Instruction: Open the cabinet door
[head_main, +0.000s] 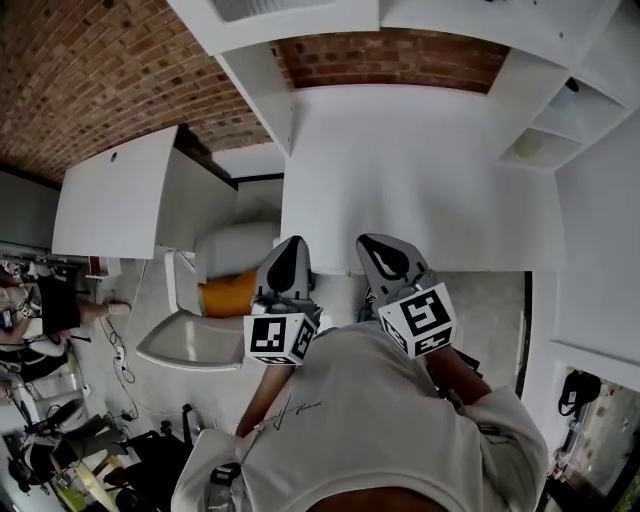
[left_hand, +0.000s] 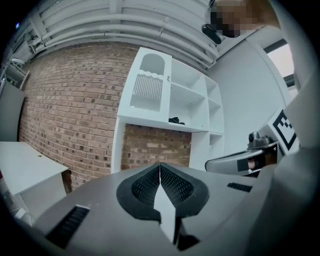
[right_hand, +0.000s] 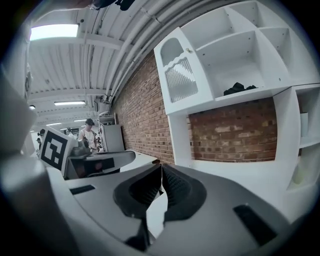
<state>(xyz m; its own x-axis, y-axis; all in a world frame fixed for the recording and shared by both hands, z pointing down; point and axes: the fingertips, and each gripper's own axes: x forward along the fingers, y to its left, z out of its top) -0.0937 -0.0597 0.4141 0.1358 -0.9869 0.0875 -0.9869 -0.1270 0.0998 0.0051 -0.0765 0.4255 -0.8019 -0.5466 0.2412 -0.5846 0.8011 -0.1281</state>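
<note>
Two tools (head_main: 290, 245) (head_main: 380, 248), one cabinet door (left_hand: 148, 86)

Dark shelf item (right_hand: 240, 89) too small to identify; cabinet (head_main: 330, 15) cropped by head view's top.

White shirt (head_main: 380, 430); grey, black-padded left claw (head_main: 289, 242) and right claw (head_main: 369, 241) carry marker cubes (head_main: 280, 338).

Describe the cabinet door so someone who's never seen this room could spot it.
Against the brick wall stands a white shelf unit. The cabinet door covers its upper left compartment, as both gripper views show it. It alone has a front, an arched panel above vertical slats; the neighbouring compartments are open shelves.
</note>
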